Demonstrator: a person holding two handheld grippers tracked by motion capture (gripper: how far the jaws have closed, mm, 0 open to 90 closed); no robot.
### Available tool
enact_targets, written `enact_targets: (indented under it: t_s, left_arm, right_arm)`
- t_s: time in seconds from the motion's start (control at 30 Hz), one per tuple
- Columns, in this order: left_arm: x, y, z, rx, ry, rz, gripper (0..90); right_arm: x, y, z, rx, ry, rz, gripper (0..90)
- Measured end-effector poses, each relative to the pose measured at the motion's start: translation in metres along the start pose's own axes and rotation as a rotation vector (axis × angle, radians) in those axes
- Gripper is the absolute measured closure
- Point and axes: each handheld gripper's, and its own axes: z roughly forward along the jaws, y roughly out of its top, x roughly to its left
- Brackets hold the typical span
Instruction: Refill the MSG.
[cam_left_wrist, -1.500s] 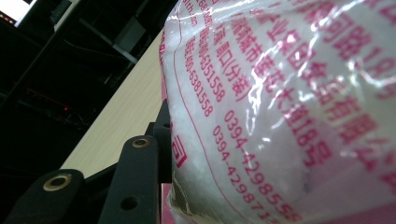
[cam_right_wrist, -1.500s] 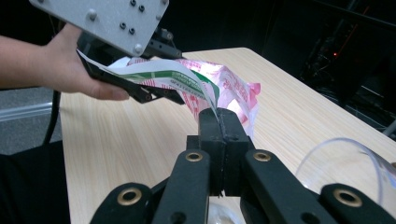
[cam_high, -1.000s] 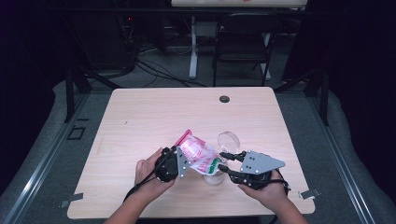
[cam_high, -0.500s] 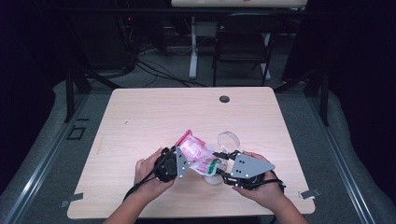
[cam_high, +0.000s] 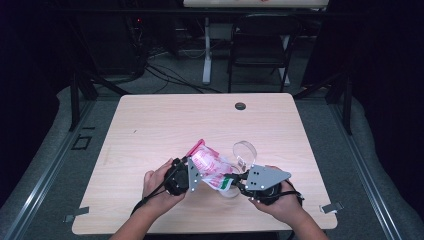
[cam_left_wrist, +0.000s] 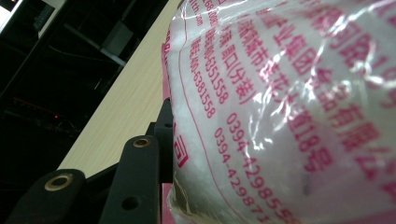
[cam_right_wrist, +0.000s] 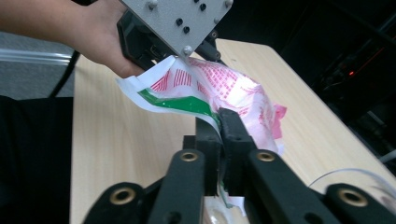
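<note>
A clear plastic bag (cam_high: 210, 162) with pink print and a green stripe hangs between both grippers above the table's front. My left gripper (cam_high: 196, 171) is shut on its left side. In the left gripper view the bag (cam_left_wrist: 289, 107) presses against one black finger (cam_left_wrist: 140, 172) and hides the other. My right gripper (cam_high: 231, 178) has just been closing its jaws. In the right gripper view its tips (cam_right_wrist: 219, 116) now pinch the bag's (cam_right_wrist: 224, 84) green-striped edge. A hand holds each gripper.
A clear round plastic container (cam_high: 243, 150) stands just behind the bag; its rim (cam_right_wrist: 359, 179) shows beside my right gripper. The wooden table (cam_high: 165, 125) has a black grommet (cam_high: 240, 106) near its far edge. A dark chair (cam_high: 260, 45) and floor cables lie beyond.
The right gripper edged left to the bag and its jaws closed on the bag's edge. The left gripper and the bag stayed in place.
</note>
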Motion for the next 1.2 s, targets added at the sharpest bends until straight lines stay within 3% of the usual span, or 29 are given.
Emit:
enact_targets:
  t_s: [0.2,0.7,1.2]
  left_arm:
    - [0.0,0.001,0.0,-0.01,0.015,0.012,62.1]
    - [0.0,0.006,-0.003,-0.012,0.043,0.059,62.2]
    - [0.001,0.008,-0.005,-0.002,0.102,0.109,62.6]
  right_arm:
    - [-0.002,0.0,-0.001,-0.003,0.011,0.056,90.0]
    - [-0.009,0.0,-0.004,-0.016,0.038,0.133,90.0]
    - [-0.017,-0.004,-0.002,-0.056,0.014,0.209,90.0]
